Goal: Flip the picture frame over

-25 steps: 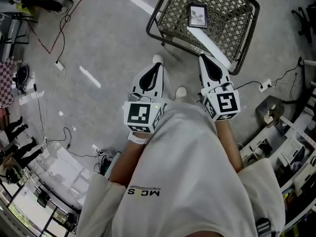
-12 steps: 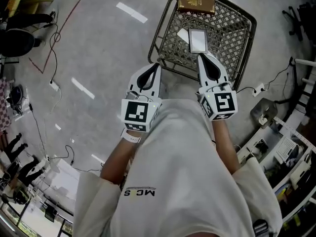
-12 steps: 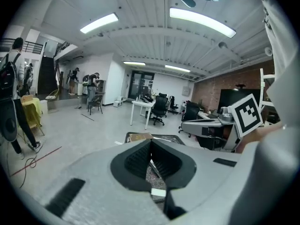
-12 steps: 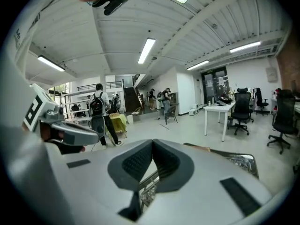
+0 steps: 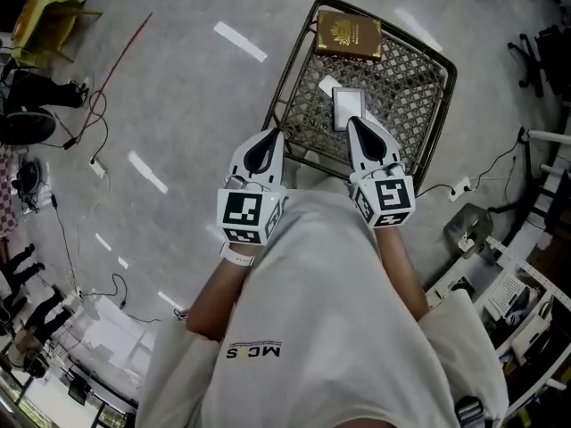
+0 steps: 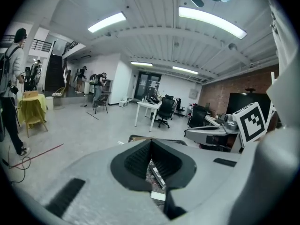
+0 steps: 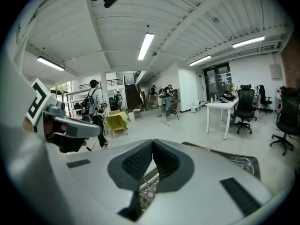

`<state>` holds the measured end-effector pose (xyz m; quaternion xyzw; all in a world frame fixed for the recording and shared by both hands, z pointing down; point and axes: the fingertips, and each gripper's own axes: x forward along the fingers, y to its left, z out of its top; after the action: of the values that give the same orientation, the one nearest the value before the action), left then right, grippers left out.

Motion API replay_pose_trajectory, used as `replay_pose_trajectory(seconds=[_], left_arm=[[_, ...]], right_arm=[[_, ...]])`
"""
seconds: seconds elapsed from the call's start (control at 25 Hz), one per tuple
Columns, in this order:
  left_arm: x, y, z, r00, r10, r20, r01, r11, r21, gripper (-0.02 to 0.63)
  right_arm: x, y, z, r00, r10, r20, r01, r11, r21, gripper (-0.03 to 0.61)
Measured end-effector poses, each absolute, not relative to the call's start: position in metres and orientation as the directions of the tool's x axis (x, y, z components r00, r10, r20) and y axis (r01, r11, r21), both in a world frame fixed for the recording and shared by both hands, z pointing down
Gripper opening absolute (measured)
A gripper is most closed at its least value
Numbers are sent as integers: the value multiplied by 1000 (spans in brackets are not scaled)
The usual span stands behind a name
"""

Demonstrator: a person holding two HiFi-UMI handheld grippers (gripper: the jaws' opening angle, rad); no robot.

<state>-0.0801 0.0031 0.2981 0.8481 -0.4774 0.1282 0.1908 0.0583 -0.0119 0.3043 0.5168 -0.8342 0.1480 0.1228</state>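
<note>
The person wears a loose white short-sleeved top (image 5: 312,310) with small dark lettering (image 5: 255,350) across its front, and a white band (image 5: 237,255) on the wrist behind the left tongs (image 5: 277,133). The left tongs and the right tongs (image 5: 351,120) have pale grey shells. Each has a black teardrop-shaped recess lined with ribbed black pads (image 6: 135,159). Behind each sits a white cube (image 5: 246,215) printed with black square markers.

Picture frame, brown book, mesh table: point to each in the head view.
picture frame (image 5: 346,103), head view, its pale face
brown book (image 5: 350,34), head view, cover's middle
mesh table (image 5: 287,71), head view, left rim
</note>
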Motion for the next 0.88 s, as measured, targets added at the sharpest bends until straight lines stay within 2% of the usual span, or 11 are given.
replay_pose_trajectory(seconds=[0.44, 0.88], left_arm=[[-57, -11, 319, 479, -752, 452, -876, -439, 199, 25], [-38, -19, 365, 478, -725, 495, -873, -452, 182, 25]], right_arm=[[73, -37, 353, -471, -775, 421, -878, 457, -142, 17], [79, -47, 421, -442, -745, 499, -894, 411, -177, 20]])
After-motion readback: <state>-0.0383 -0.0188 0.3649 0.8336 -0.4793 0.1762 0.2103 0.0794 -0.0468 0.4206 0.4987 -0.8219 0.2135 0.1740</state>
